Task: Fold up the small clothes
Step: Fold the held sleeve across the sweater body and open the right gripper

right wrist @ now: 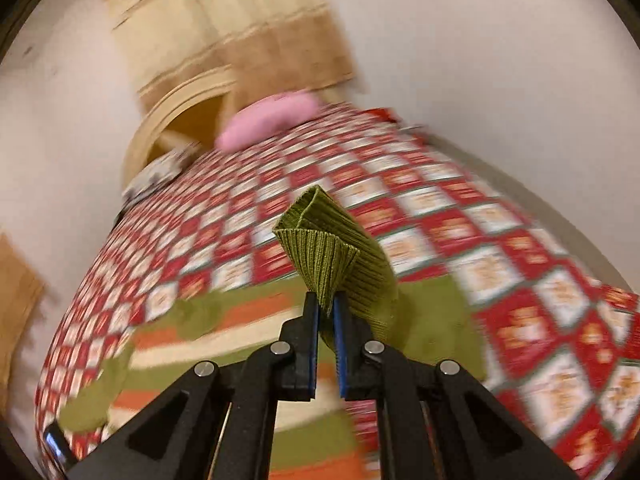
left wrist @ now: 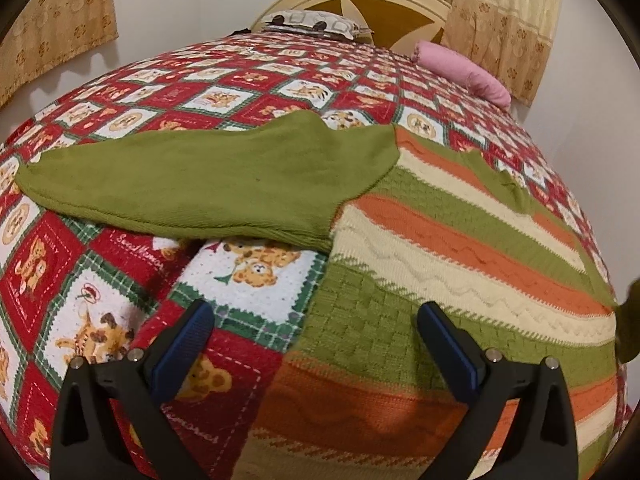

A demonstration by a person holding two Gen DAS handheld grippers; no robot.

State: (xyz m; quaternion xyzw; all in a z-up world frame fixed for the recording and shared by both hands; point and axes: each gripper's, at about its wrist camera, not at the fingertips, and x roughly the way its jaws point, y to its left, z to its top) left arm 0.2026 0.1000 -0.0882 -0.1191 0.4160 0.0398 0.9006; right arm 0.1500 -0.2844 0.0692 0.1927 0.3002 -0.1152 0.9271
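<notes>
Bedspread (left wrist: 132, 248) in red, white and green squares with small bear pictures covers the one bed, and it fills most of both views. One knitted sweater (left wrist: 460, 240) lies flat on it, with stripes of green, orange and cream. Its two sleeves are plain green: one sleeve (left wrist: 208, 184) lies stretched out to the left side of the left wrist view. The ribbed cuff (right wrist: 332, 248) of the other sleeve is lifted off the bed and pinched in the right gripper (right wrist: 327, 308), whose blue pads are pressed together on the fabric. The left gripper (left wrist: 316, 320) is spread wide above the lower edge of the sweater and it holds nothing.

At the far end of the bed stands one round cream headboard (left wrist: 360, 4). Near it lie one patterned pillow (left wrist: 316, 24) and one pink cushion (left wrist: 464, 72). Walls are white, and beige curtains (left wrist: 504, 20) hang on both sides. The right wrist view is blurred.
</notes>
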